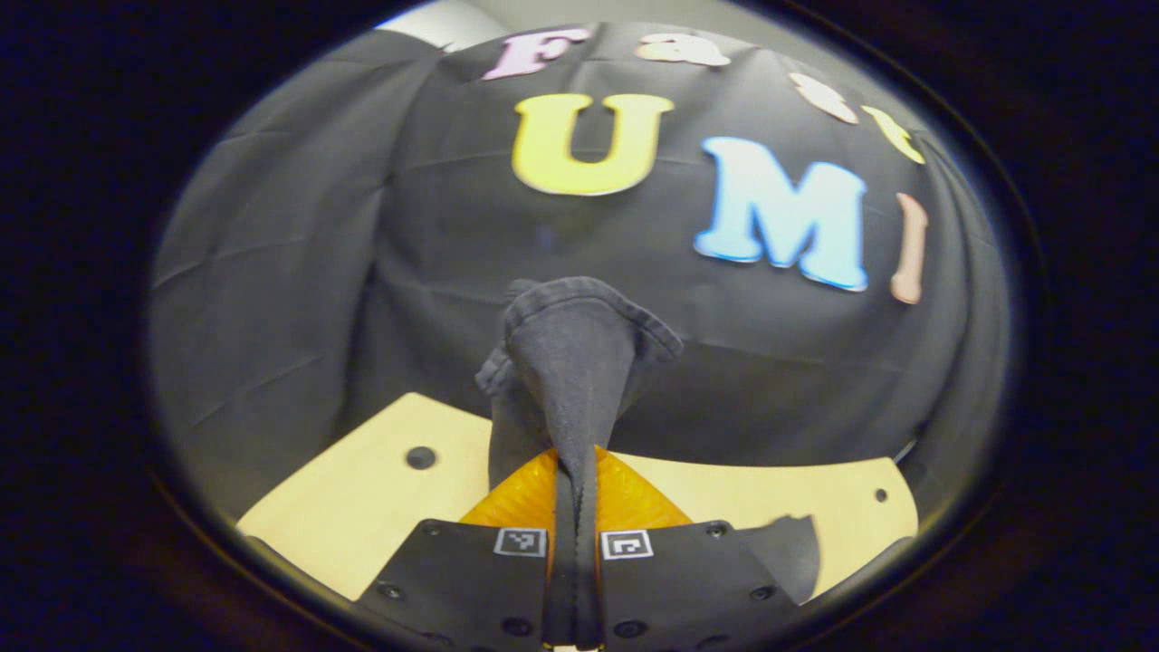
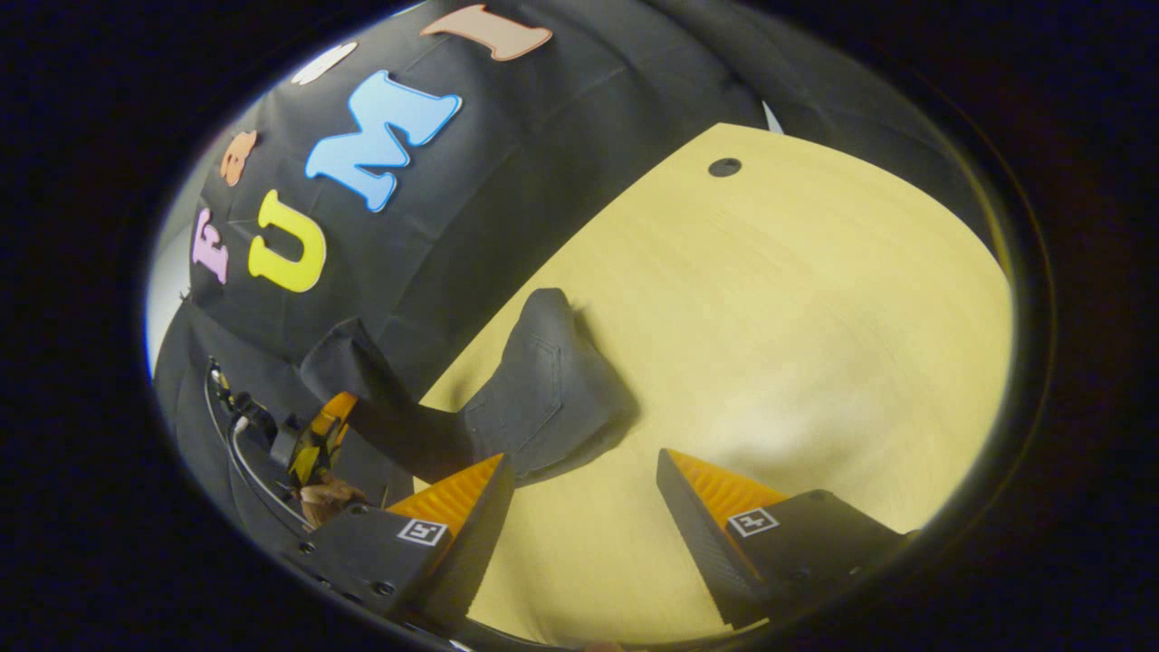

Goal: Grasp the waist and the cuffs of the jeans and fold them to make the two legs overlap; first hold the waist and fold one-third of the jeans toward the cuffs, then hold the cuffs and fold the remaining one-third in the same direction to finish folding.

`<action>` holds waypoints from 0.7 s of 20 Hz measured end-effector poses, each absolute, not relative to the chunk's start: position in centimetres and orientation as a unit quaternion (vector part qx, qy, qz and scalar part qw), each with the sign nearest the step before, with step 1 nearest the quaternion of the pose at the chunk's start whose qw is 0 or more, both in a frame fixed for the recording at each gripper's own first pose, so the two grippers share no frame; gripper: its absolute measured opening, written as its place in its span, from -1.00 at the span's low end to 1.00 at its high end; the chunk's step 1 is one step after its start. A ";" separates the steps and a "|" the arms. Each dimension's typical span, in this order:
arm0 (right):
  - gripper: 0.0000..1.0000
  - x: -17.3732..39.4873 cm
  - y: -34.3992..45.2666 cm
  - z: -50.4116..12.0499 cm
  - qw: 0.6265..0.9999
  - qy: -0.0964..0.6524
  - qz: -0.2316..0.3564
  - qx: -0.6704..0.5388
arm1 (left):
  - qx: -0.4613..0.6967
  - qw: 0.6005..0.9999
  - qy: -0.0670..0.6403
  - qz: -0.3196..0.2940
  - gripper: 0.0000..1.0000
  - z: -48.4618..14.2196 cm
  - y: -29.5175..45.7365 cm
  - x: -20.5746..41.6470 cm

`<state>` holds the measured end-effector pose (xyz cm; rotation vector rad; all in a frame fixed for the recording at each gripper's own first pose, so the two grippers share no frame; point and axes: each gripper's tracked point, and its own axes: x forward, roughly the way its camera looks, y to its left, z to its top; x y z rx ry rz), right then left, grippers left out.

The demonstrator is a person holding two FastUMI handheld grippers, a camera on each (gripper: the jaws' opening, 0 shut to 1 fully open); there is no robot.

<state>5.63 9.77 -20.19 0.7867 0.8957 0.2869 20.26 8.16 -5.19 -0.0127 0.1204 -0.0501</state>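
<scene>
Dark jeans [image 1: 579, 353] rise in a bunched fold from between the fingers of my left gripper [image 1: 577, 462], which is shut on the cloth; a stitched hem curls over at the top. In the right gripper view the jeans [image 2: 543, 389] lie in a heap on the light wooden table [image 2: 770, 317], a back pocket facing up. One strip of them is pulled up and to the left into the left gripper [image 2: 321, 435], where a hand holds it. My right gripper [image 2: 579, 498] hangs open just in front of the heap, touching nothing.
The table [image 1: 362, 507] has small round holes [image 1: 420, 457] [image 2: 724, 167] near its far corners. Black cloth [image 1: 362, 272] walls off the far edge of the table. A cable [image 2: 235, 444] runs by the left gripper.
</scene>
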 end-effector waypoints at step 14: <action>0.92 -0.8 -0.1 -19.6 0.825 0.382 0.044 0.413 | 0.400 0.885 0.215 -0.102 -0.53 -17.6 14.9 -3.2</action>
